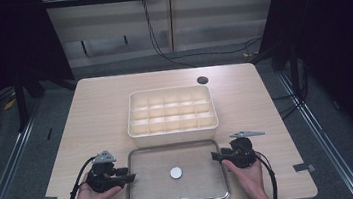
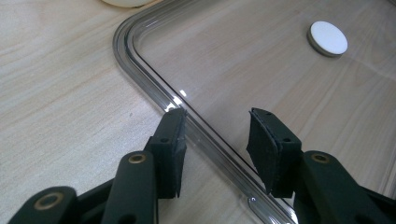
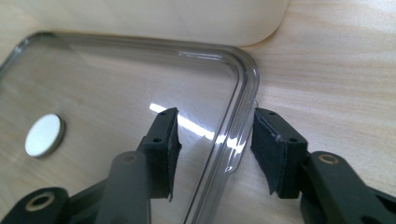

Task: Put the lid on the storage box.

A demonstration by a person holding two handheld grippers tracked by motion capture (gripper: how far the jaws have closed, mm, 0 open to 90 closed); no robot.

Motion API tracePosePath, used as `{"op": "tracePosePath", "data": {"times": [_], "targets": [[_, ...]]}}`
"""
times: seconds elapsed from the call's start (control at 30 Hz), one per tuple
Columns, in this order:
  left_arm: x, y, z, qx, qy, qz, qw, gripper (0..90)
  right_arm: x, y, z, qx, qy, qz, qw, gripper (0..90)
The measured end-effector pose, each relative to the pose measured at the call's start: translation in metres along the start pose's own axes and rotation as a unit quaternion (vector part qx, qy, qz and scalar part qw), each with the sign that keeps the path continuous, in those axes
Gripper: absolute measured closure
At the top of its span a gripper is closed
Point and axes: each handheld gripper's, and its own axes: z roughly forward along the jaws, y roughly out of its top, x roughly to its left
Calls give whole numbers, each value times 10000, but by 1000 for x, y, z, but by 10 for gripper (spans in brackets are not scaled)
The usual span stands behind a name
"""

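Note:
A clear, shallow plastic lid [image 1: 154, 187] lies flat near the table's front edge, with a round white knob [image 1: 176, 172] at its centre. My left gripper [image 1: 132, 177] lies at the lid's left rim. In the left gripper view its jaws [image 2: 217, 116] straddle the rim [image 2: 154, 79] with gaps showing on both sides of it. My right gripper [image 1: 214, 156] lies at the right rim. In the right gripper view its pads [image 3: 215, 116] stand either side of the rim [image 3: 243, 93] without pressing it. The white knob [image 2: 328, 38] [image 3: 44, 135] lies beyond the jaws.
A cream box [image 1: 173, 136] divided into several compartments stands just behind the lid, and its wall [image 3: 163, 18] shows close by in the right gripper view. A dark round hole [image 1: 202, 80] sits in the table at the back. A person's hands hold both grippers at the front edge.

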Motion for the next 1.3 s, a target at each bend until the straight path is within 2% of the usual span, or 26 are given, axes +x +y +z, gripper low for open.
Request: {"op": "tracePosePath", "data": {"times": [0.03, 0.1, 0.13, 0.2, 0.23, 0.3, 0.37, 0.43, 0.47, 0.63, 0.67, 0.7, 0.73, 0.77, 0.8, 0.83, 0.87, 1.03, 1.1, 1.2, 1.3], "targets": [[1, 0, 0, -15, -43, -32, 10000, 562, -1, 0, 0, -26, 31, 175, 9998, 544], [1, 0, 0, -17, -51, -45, 10000, 562, -1, 0, 0, -23, 18, 215, 9998, 551], [1, 0, 0, -12, -36, -28, 10000, 562, -5, 0, 0, -65, 125, 408, 9991, 567], [0, 0, 0, -4, -2, 31, 10000, 561, -9, -1, -2, -108, 251, 619, 9977, 589], [0, 0, 0, -4, -2, 31, 10000, 561, -9, -1, -2, -108, 251, 619, 9977, 589], [0, 0, 0, -6, -24, 45, 10000, 550, -15, -2, -5, -184, 467, 884, 9948, 616], [0, 0, 0, -10, -26, 54, 10000, 537, -16, -3, -6, -202, 524, 963, 9938, 624], [0, 0, 0, -11, -10, 85, 10000, 533, -21, -5, -7, -314, 739, 1239, 9890, 651], [0, 0, 0, -11, -10, 85, 10000, 533, -21, -5, -7, -314, 739, 1239, 9890, 651], [-1, -1, 0, -13, -6, 91, 10000, 531, -25, -6, -10, -466, 972, 1388, 9844, 665], [-1, -1, 0, -21, -22, 96, 9999, 528, -25, -6, -11, -503, 1130, 1441, 9818, 707], [-1, -1, 0, -21, -22, 96, 9999, 525, -25, -6, -11, -503, 1130, 1441, 9818, 707], [-2, 0, 0, -12, -9, 102, 9999, 525, -24, -7, -10, -520, 1292, 1443, 9797, 709], [-2, -1, 1, -16, -16, 100, 9999, 523, -21, -7, -9, -560, 1348, 1455, 9785, 705], [-2, 0, 1, -16, 9, 94, 10000, 523, -17, -5, -11, -582, 1172, 1329, 9825, 692], [-2, 0, 1, -16, 9, 94, 10000, 522, -17, -5, -11, -582, 1172, 1329, 9825, 692], [-2, -1, 1, -25, -2, 85, 10000, 522, -16, -3, -11, -551, 1181, 1200, 9842, 688], [0, 0, 0, -35, 17, 65, 10000, 521, -16, -2, -13, -509, 1337, 1015, 9845, 666], [0, 0, 0, -39, 21, 63, 10000, 520, -15, -2, -13, -455, 1558, 899, 9826, 646], [-1, 0, 1, -47, 57, 68, 9999, 520, -9, 0, -9, -228, 1838, 662, 9805, 600], [-1, 0, 1, -53, 58, 67, 9999, 518, -4, 2, -6, -161, 1911, 484, 9802, 577]]}}
